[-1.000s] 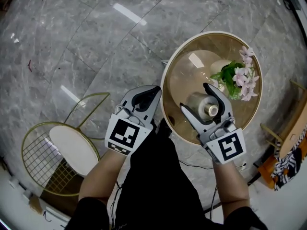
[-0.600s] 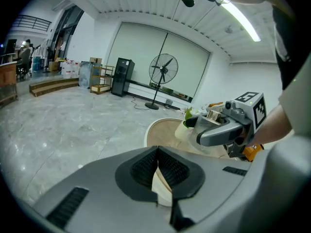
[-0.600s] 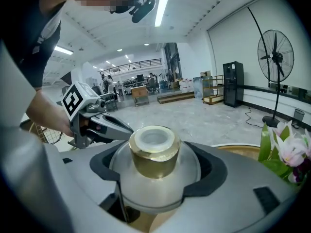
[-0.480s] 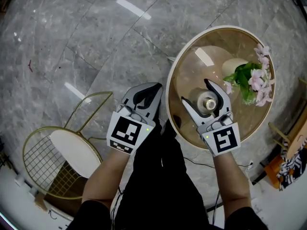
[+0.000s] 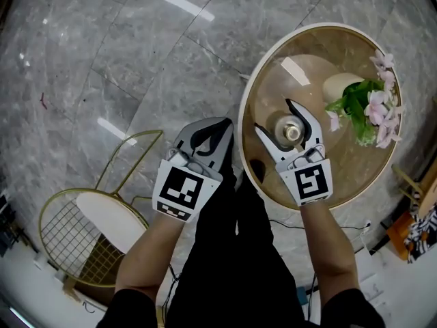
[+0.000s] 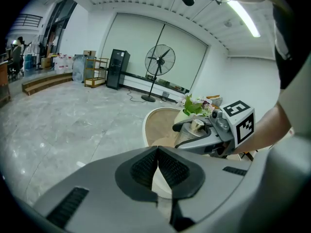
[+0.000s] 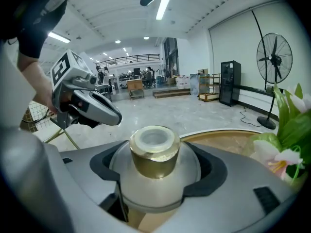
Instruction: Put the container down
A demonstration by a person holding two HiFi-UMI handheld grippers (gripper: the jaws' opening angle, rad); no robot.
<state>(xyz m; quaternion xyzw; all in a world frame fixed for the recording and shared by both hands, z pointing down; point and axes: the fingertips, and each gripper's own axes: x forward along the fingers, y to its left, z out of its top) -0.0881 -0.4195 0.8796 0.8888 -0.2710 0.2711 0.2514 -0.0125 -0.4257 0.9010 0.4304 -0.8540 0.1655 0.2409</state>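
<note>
The container (image 5: 288,128) is a frosted bottle with a gold neck and a pale cap. It stands upright over the round glass table (image 5: 250,94), with my right gripper (image 5: 276,117) shut on its body. Whether it touches the tabletop I cannot tell. In the right gripper view the container (image 7: 154,152) fills the space between the jaws of the right gripper (image 7: 156,171). My left gripper (image 5: 220,125) hangs shut and empty over the floor, just left of the table's rim. In the left gripper view the left gripper (image 6: 158,154) has its pads pressed together, and the container (image 6: 196,127) shows beyond them.
A pale vase of pink flowers and green leaves (image 5: 365,108) stands on the table's right side, near the container. A gold wire chair with a white seat (image 5: 102,217) is at lower left on the grey marble floor. A person's black-clad legs are below the grippers.
The right gripper has turned the container from tilted to upright and carried it a little further in over the table. The left gripper has stayed shut in place.
</note>
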